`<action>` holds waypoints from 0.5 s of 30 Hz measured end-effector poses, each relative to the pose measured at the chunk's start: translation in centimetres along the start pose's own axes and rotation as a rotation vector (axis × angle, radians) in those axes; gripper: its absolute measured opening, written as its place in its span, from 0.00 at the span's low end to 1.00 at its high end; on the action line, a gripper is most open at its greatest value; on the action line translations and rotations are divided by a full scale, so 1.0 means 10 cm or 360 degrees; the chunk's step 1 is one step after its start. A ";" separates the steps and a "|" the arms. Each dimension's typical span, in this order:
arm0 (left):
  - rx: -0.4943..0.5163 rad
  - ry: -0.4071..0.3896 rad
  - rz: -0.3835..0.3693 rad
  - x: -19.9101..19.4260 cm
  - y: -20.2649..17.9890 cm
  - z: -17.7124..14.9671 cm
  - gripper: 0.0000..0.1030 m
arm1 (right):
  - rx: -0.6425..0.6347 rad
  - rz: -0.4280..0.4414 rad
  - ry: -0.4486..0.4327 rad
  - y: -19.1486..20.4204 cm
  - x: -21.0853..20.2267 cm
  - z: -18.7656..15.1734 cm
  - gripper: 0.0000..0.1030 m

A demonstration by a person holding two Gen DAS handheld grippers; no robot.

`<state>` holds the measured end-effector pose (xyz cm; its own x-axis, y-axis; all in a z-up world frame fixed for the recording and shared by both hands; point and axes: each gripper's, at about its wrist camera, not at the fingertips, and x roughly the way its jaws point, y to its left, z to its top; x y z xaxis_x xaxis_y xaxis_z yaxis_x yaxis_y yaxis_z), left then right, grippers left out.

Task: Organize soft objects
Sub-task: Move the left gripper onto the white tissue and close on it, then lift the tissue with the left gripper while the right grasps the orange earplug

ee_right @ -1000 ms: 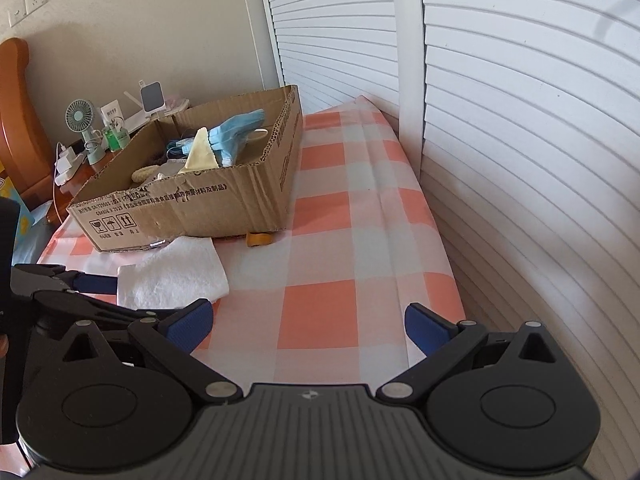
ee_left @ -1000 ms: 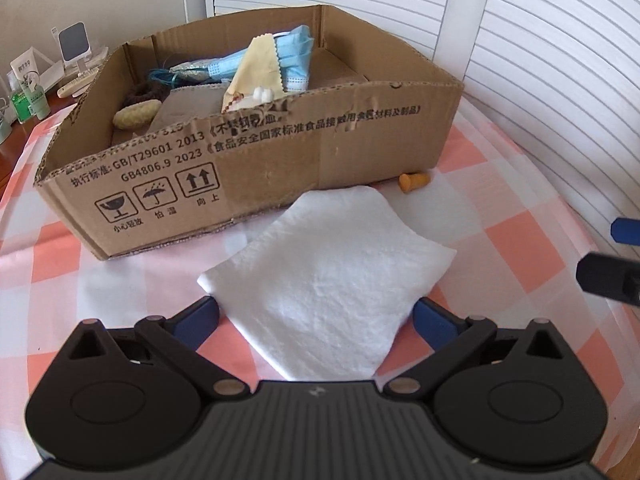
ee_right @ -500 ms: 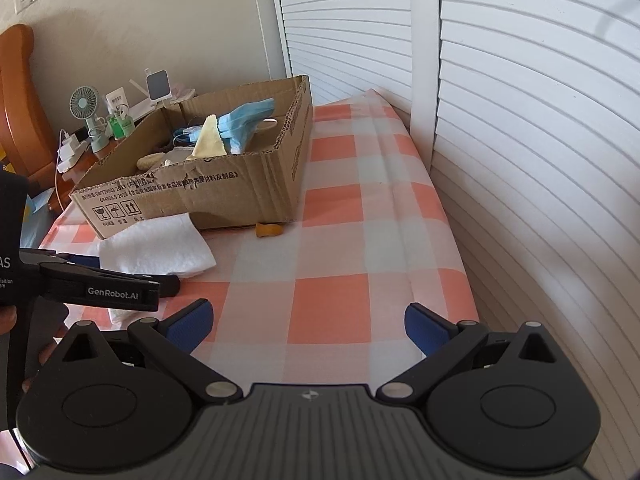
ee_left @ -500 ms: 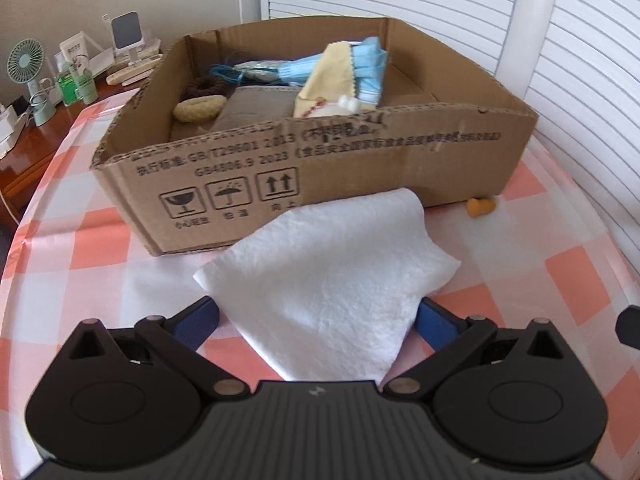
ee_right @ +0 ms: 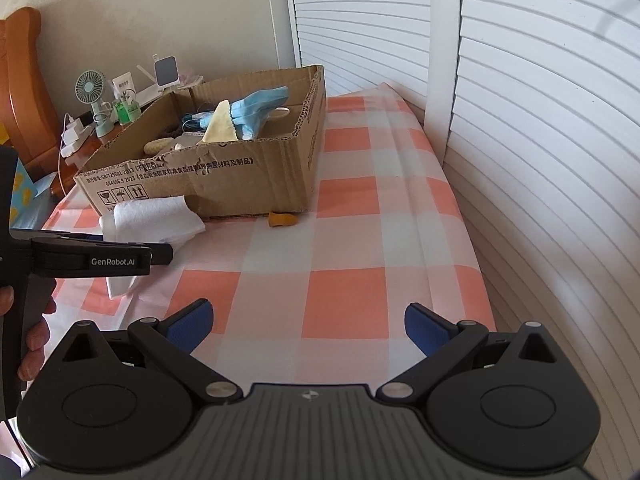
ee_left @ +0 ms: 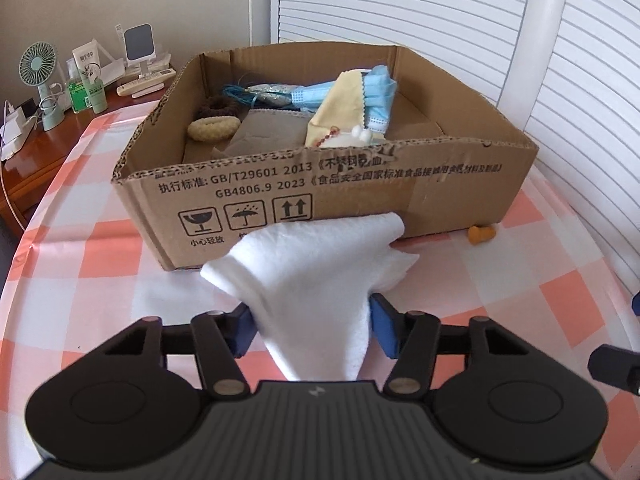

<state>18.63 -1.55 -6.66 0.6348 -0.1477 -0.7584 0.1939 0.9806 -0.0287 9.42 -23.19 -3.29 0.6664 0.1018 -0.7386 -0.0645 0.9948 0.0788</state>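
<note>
A white cloth (ee_left: pixel 316 272) lies on the checked tablecloth against the front wall of a cardboard box (ee_left: pixel 360 192). My left gripper (ee_left: pixel 312 328) is closing on it: the cloth is bunched into a funnel between the blue pads, which touch it on both sides. In the right wrist view the same cloth (ee_right: pixel 152 220) rises in front of the box (ee_right: pixel 240 184). The box holds blue face masks (ee_left: pixel 360 92), a yellow cloth (ee_left: pixel 340 108) and a beige scrunchie (ee_left: pixel 214 128). My right gripper (ee_right: pixel 308 320) stands open above the tablecloth with nothing between its fingers.
A small orange object (ee_left: pixel 481 235) lies at the box's front right corner. White louvered doors (ee_left: pixel 580 80) close off the right side. A wooden bedside table at the left carries a small fan (ee_left: pixel 40 64) and bottles. A hand (ee_right: pixel 36 344) holds the left gripper's handle.
The left gripper's pads have come in from wide apart and gathered the flat cloth into a raised bunch. The view has swung so the box sits more centred. The right gripper stays open.
</note>
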 end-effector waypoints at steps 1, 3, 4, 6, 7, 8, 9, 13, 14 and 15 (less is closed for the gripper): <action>-0.0015 -0.0006 -0.0003 0.00 0.00 0.01 0.43 | -0.0006 -0.0003 0.0002 0.01 0.01 0.00 1.00; -0.0035 -0.0015 -0.0027 -0.02 0.02 0.01 0.34 | -0.0010 -0.0005 0.0011 0.02 0.02 0.00 1.00; -0.0040 -0.0017 -0.0044 -0.03 0.03 0.01 0.31 | -0.0010 -0.0006 0.0015 0.03 0.03 0.00 1.00; -0.0044 -0.0019 -0.0064 -0.05 0.05 0.01 0.27 | -0.0018 -0.0008 0.0020 0.05 0.05 0.00 1.00; -0.0035 -0.0028 -0.0068 -0.07 0.05 0.01 0.27 | -0.0026 -0.0009 0.0024 0.06 0.06 0.00 1.00; -0.0022 -0.0035 -0.0072 -0.09 0.04 0.00 0.26 | -0.0036 -0.0011 0.0026 0.08 0.07 0.01 1.00; -0.0009 -0.0037 -0.0077 -0.11 0.04 0.00 0.25 | -0.0048 -0.0015 0.0024 0.10 0.08 0.01 1.00; 0.0013 -0.0037 -0.0107 -0.19 0.07 -0.04 0.24 | -0.0118 -0.0022 -0.0002 0.18 0.10 0.02 1.00; 0.0009 -0.0035 -0.0114 -0.20 0.10 -0.05 0.24 | -0.0143 -0.0019 -0.0015 0.21 0.11 0.03 1.00; 0.0005 -0.0034 -0.0123 -0.22 0.12 -0.06 0.24 | -0.0163 -0.0016 -0.0023 0.23 0.13 0.03 1.00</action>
<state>17.05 0.02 -5.39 0.6339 -0.2255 -0.7398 0.2450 0.9658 -0.0845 10.36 -20.76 -3.83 0.6777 0.0925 -0.7295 -0.1331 0.9911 0.0020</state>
